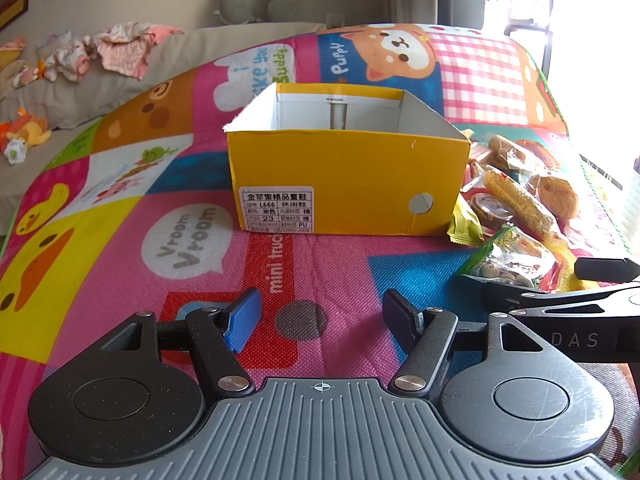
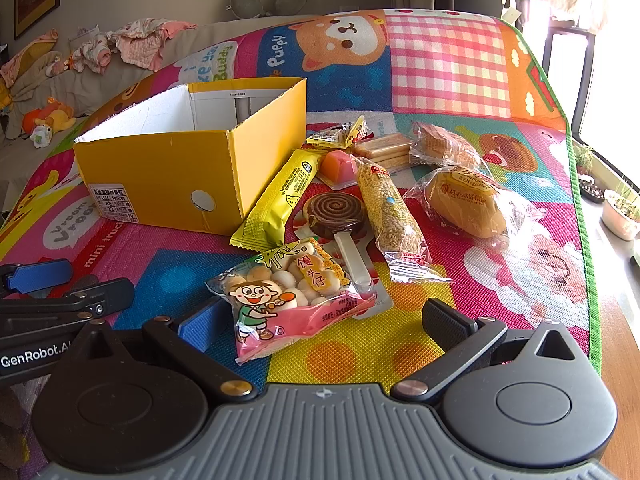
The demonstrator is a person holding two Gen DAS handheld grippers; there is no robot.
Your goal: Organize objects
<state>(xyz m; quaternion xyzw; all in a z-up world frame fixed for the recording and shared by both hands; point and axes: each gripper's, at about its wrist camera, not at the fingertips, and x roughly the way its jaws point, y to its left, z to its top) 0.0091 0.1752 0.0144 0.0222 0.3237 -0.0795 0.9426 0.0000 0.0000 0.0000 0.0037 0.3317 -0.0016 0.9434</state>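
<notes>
An open yellow shoe box (image 1: 348, 176) stands on the colourful play mat, empty as far as I can see; it also shows in the right wrist view (image 2: 168, 176). Several wrapped snacks lie to its right: a cartoon biscuit bag (image 2: 288, 292), a swirl lollipop (image 2: 334, 212), a yellow bar (image 2: 280, 200), a grain roll (image 2: 390, 212), a wrapped bun (image 2: 468, 204), a jelly cup (image 2: 338, 164). My left gripper (image 1: 320, 316) is open and empty, in front of the box. My right gripper (image 2: 324, 320) is open, its fingers on either side of the near end of the biscuit bag.
The mat (image 2: 448, 60) covers a raised surface whose right edge (image 2: 592, 280) drops toward a window sill with plant pots (image 2: 622, 216). A grey sofa with clothes and plush toys (image 1: 80, 56) lies at the back left. The right gripper's arm (image 1: 580, 308) sits close beside the left gripper.
</notes>
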